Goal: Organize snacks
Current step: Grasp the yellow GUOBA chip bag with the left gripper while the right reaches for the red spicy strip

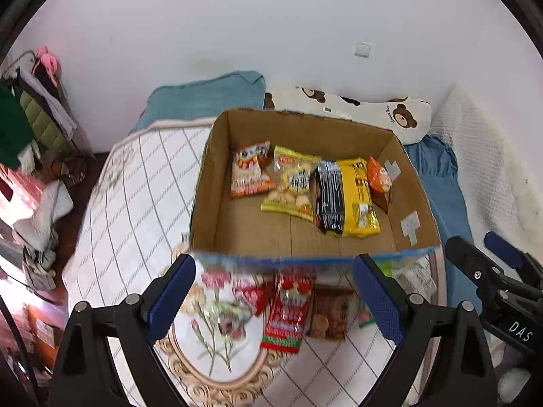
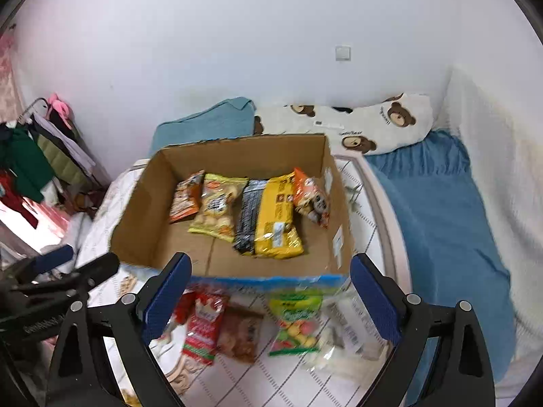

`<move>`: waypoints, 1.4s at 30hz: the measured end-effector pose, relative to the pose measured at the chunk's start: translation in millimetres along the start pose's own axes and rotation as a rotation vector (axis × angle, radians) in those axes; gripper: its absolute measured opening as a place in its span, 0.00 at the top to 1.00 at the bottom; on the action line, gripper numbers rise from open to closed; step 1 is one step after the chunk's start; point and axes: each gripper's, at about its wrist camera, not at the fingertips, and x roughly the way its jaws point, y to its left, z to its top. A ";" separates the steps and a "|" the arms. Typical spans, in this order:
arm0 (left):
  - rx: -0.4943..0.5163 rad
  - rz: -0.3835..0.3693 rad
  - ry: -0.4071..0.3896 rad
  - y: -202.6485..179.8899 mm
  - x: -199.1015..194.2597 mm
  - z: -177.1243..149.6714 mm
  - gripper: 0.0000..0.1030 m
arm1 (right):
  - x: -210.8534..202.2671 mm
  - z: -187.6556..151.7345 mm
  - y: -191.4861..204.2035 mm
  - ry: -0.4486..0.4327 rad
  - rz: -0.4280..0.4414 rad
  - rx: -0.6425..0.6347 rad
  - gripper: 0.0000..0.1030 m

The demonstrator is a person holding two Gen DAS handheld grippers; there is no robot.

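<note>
A white wall (image 2: 237, 34) backs a bed (image 2: 451, 224) with a blue sheet and a bear-print pillow (image 2: 390, 122), where a small white-tiled worktop (image 1: 112, 203) carries an open cardboard box (image 1: 217, 183). Five snack packets lie in a row along the box's far side, their long axes running from the far wall toward the camera: an orange-and-white packet (image 1: 249, 169), a yellow biscuit packet (image 1: 292, 183), a black packet (image 1: 329, 196) touching a larger yellow packet (image 1: 358, 196), and a small orange packet (image 1: 380, 176) leaning against the right wall. The near half of the box floor is bare cardboard. Just outside the box's near, blue-edged wall, more snacks lie on the worktop: a red packet (image 2: 203, 325), a brown packet (image 2: 241, 335), a green candy packet (image 2: 295, 325) and a clear bag (image 2: 342, 335). The left gripper (image 1: 275, 295) and the right gripper (image 2: 268, 295) hover side by side above these loose packets, each with its jaws spread wide and nothing between them. Clothes hang on a rack (image 1: 40, 112) at the far left.
</note>
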 end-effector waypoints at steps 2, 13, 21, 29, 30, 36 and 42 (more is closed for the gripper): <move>-0.010 0.003 0.021 6.2 -1.1 -11.6 0.08 | 2.3 -13.4 3.4 0.046 0.035 0.012 0.06; -0.044 0.104 0.407 90.7 35.8 -147.0 0.08 | 72.3 -140.0 33.7 0.428 0.214 0.035 0.32; -0.132 0.018 0.662 111.9 67.5 -234.2 0.08 | 103.3 -166.2 52.8 0.529 0.242 0.008 0.32; -0.555 -0.211 0.739 132.7 114.7 -245.6 0.10 | 138.4 -163.4 74.6 0.570 0.235 -0.029 0.32; -0.591 -0.233 0.711 133.9 115.2 -236.9 0.10 | 141.1 -162.6 76.0 0.571 0.235 -0.029 0.32; -0.597 -0.236 0.511 130.3 85.6 -185.5 0.10 | 165.0 -153.1 80.8 0.563 0.216 -0.018 0.32; -0.339 -0.052 0.444 120.4 73.5 -170.9 0.10 | 211.0 -144.1 97.4 0.540 0.170 0.012 0.31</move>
